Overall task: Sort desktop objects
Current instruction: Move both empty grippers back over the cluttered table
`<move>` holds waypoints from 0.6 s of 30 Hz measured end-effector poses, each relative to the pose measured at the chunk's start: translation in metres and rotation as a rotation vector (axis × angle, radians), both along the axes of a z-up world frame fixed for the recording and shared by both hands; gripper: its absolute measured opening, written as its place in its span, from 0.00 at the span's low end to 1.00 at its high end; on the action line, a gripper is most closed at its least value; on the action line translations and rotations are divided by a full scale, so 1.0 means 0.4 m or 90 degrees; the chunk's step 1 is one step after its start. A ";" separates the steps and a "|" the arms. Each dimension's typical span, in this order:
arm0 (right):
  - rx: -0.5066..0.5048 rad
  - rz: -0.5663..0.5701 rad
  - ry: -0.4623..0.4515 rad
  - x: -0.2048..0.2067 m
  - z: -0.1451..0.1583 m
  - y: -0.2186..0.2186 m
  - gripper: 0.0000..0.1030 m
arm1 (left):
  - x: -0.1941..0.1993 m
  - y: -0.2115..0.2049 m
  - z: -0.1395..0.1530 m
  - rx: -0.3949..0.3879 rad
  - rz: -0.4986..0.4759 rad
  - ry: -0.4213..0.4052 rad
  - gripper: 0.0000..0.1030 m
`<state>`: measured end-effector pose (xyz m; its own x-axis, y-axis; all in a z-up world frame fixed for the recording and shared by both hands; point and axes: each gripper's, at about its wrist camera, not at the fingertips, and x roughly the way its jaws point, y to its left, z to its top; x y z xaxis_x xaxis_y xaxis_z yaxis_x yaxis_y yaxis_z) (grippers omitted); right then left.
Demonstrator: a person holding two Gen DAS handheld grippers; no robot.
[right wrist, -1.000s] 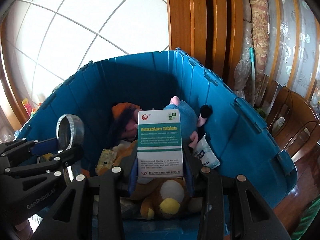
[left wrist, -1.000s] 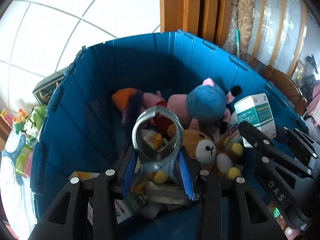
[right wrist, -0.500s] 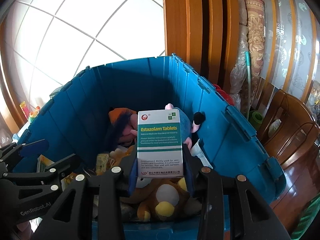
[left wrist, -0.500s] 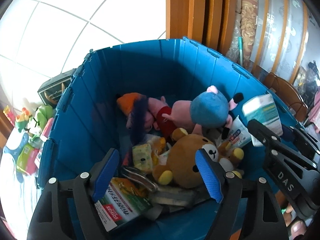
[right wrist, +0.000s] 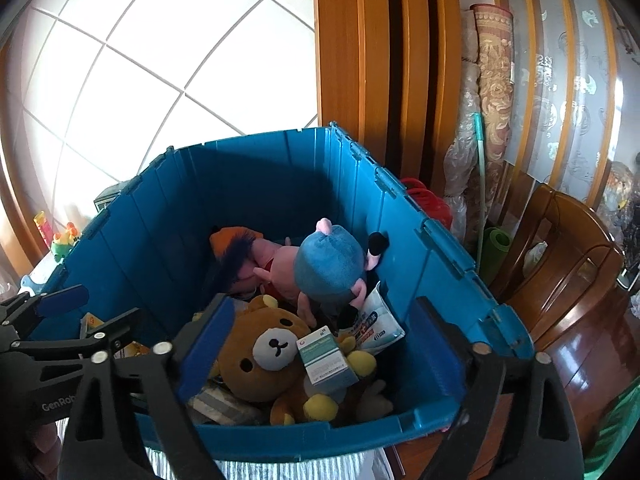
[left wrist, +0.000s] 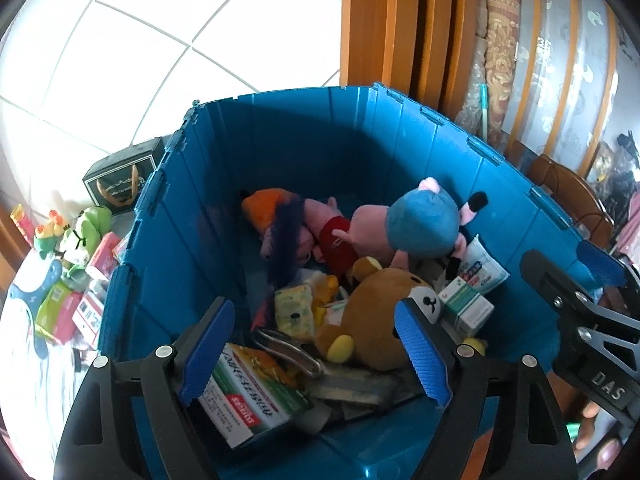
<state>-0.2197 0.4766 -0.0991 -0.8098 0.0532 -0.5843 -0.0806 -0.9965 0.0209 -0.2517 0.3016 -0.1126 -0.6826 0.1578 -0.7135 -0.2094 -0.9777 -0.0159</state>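
Now both jaws have just spread empty above the blue bin (right wrist: 404,216); the light, stiff tablet box (right wrist: 326,356) below suits a flat-side pinch.

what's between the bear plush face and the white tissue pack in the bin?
The green-and-white medicine box, lying against the bear plush, with the tissue pack behind it. Clearest in the right wrist view.

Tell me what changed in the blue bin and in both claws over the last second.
The left claw let go of the metal clip, which now lies in the blue bin beside the brown bear. The right claw has just opened and dropped the green-and-white medicine box onto the bear. Both claws are empty. The other plush toys stayed put.
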 end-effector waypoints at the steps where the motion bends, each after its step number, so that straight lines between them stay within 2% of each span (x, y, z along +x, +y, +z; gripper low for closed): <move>1: -0.001 0.000 0.002 0.006 0.003 -0.001 0.95 | 0.005 -0.003 0.002 0.002 -0.001 0.002 0.82; 10: -0.009 0.000 0.017 0.057 0.026 -0.026 1.00 | 0.078 -0.063 0.045 0.010 0.008 0.037 0.83; 18: -0.006 0.009 0.028 0.107 0.047 -0.122 1.00 | 0.153 -0.194 0.088 0.030 0.026 0.071 0.85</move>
